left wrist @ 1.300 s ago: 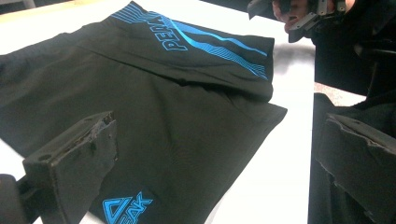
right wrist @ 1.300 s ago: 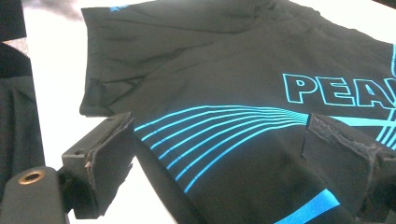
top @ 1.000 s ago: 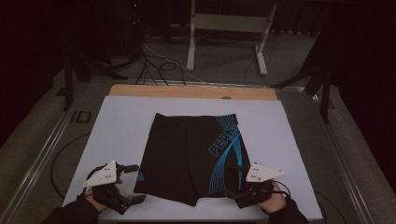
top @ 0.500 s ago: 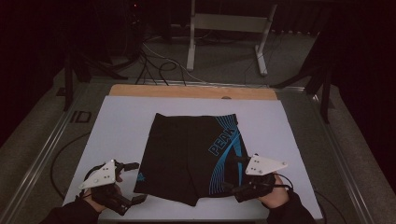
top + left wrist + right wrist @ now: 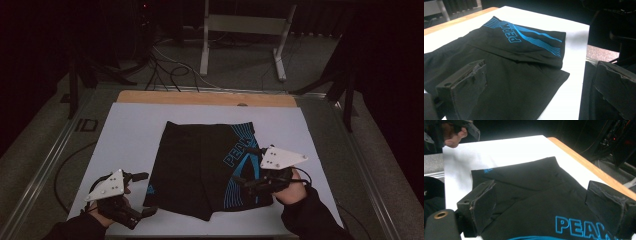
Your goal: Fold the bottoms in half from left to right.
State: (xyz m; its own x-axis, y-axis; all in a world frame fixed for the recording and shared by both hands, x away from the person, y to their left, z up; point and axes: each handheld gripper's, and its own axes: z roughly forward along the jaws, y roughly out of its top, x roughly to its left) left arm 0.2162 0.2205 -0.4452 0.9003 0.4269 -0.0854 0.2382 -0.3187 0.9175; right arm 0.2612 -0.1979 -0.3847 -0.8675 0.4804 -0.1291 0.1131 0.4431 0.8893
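Observation:
Black shorts point(image 5: 200, 167) with blue stripes and the word PEAK lie flat on the white board point(image 5: 135, 130), waistband toward the far side. My left gripper point(image 5: 146, 194) is open at the near left hem of the shorts, its jaws wide on either side of the fabric edge. My right gripper point(image 5: 244, 166) is open above the right leg by the blue print. The left gripper view looks along the shorts point(image 5: 519, 62) between the open left gripper point(image 5: 539, 85). In the right gripper view, the lettering on the shorts point(image 5: 536, 195) lies between the open right gripper point(image 5: 544, 206).
A wooden strip point(image 5: 200, 97) borders the table's far edge. Behind it a metal stand point(image 5: 245, 35) and cables point(image 5: 170, 70) are on the floor. Metal rails point(image 5: 45, 165) run along both sides. The other hand point(image 5: 454, 135) shows at the top left of the right gripper view.
My right gripper has moved away from the near edge and left, coming over the shorts' right leg. My left gripper has hardly shifted.

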